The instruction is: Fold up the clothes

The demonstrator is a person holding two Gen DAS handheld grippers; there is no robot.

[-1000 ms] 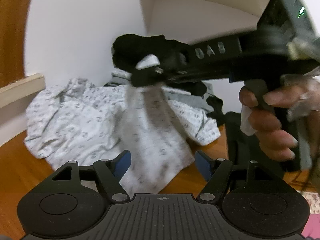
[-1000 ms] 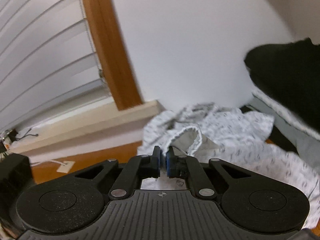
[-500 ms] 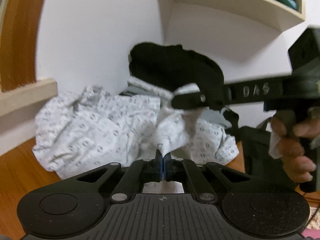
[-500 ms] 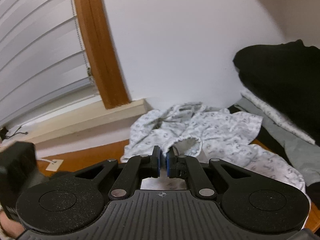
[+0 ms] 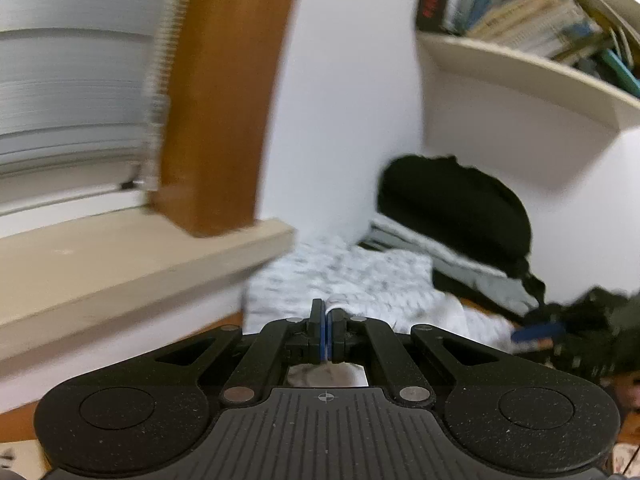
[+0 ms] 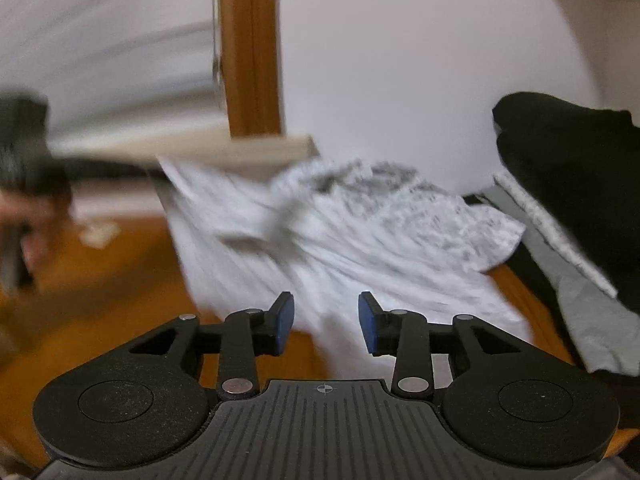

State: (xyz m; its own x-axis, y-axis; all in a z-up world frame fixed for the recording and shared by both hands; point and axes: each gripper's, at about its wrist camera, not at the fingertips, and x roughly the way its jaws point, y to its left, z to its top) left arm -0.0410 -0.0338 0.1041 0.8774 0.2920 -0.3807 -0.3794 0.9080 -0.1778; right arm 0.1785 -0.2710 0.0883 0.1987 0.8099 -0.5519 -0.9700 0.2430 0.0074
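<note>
Left tongs [image 5: 325, 330]: pinched tight on an edge of the patterned white garment [image 5: 360, 280].
Right tongs [image 6: 326, 324]: spread wide, holding nothing.
Garment: draped over the wooden counter [image 6: 120, 276].

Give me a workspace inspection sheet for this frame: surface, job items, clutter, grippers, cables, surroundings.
Surface: orange wooden top, partly bare.
Job's things: white patterned garment, crumpled, blurred.
Clutter: black garment atop a grey one, against the wall.
Grippers: left gripper shut on the white patterned garment; right gripper open, nothing between the pads.
Cables: nothing seen.
Surroundings: window blinds, wooden frame, sill, bookshelf.
</note>
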